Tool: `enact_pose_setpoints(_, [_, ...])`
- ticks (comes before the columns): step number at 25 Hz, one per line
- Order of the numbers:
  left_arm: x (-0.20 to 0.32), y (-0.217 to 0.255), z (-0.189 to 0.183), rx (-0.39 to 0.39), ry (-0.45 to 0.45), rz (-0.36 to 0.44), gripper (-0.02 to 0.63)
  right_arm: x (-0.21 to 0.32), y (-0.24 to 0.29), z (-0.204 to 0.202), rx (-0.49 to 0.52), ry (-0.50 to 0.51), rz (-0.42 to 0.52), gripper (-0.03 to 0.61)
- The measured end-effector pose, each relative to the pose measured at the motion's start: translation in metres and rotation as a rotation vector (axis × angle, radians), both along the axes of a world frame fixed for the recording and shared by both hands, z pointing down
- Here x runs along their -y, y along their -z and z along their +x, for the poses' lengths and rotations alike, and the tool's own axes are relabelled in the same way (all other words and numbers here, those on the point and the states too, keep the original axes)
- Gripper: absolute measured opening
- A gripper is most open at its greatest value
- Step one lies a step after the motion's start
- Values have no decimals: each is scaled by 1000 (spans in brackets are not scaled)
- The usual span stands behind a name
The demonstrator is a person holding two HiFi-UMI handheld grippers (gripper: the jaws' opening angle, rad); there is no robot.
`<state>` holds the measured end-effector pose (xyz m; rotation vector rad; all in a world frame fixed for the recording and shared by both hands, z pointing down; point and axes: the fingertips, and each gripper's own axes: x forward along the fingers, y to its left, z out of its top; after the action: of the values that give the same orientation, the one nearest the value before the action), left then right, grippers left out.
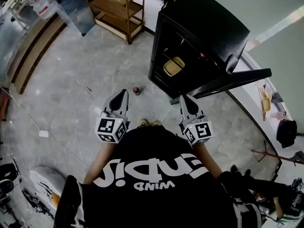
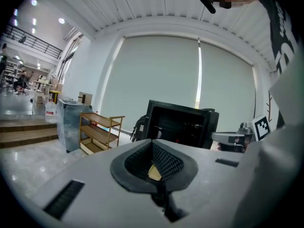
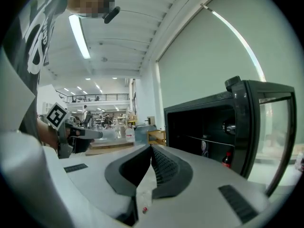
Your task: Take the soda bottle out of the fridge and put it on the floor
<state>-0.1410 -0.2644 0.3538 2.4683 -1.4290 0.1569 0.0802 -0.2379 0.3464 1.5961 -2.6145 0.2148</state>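
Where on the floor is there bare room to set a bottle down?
Free: the bare floor between the wooden shelf and the left tongs. Crowded: before the fridge, with its open door and a small red-topped object.

The grey, marble-patterned floor (image 1: 71,89) carries a small soda bottle (image 1: 136,90) with a red cap, standing upright by itself just ahead of the person's shoes (image 1: 149,123) and a little left of the black fridge (image 1: 204,27), which also stands on the floor with its door swung open. Farther back on the floor are a wooden shelf rack (image 1: 116,6) and, beside it, a metal cabinet (image 1: 76,6). A thin white cable with a small white block (image 1: 43,133) lies at the left.
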Motion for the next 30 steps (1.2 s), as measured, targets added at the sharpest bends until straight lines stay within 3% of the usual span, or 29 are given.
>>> enact_pose_setpoints(9, [15, -8, 6, 16, 14, 60, 6, 23, -25, 6, -3, -64, -41, 25])
enact_pose_setpoints(30, [14, -13, 5, 9, 55, 47, 6, 28, -21, 2, -78, -62, -16, 25])
